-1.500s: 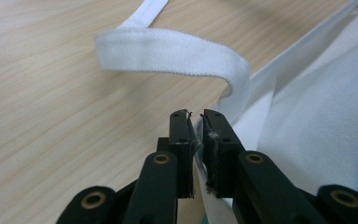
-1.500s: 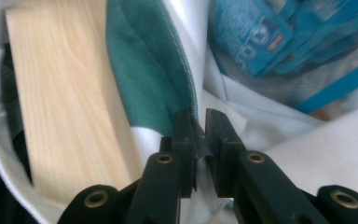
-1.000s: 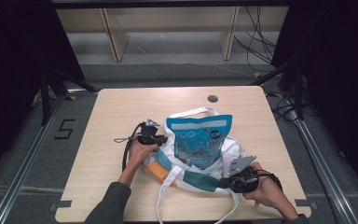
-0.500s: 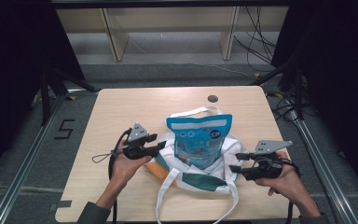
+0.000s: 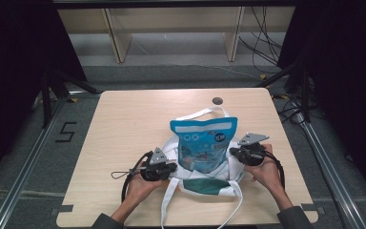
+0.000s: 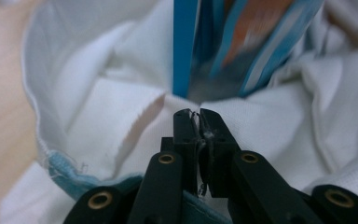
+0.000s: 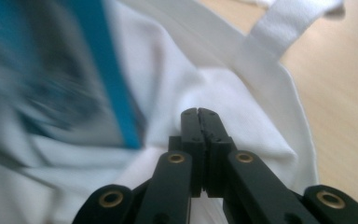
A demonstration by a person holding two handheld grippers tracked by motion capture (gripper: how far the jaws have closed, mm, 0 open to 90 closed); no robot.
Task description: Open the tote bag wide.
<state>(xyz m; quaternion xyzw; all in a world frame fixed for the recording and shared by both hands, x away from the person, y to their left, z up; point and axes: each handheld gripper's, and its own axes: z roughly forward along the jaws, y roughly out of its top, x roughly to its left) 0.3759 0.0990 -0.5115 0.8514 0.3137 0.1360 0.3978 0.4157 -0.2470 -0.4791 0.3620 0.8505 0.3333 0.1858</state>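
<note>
Pale wood table [image 5: 124, 124] carries a white tote bag [image 5: 205, 179] near its front edge, a blue snack pouch [image 5: 204, 143] standing upright in its mouth. Left gripper [image 5: 169, 168] is clamped on the bag's cloth, threads showing between the jaws in its own view [image 6: 199, 122]; right gripper [image 5: 233, 152] pinches the opposite rim [image 7: 199, 114]. A dark round grommet [image 5: 217, 100] sits near the table's far edge.

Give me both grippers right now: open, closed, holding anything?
Left gripper: closed on the white cloth of the tote bag, beside the blue snack pouch.
Right gripper: closed; whether it pinches the bag cloth cannot be told.
</note>
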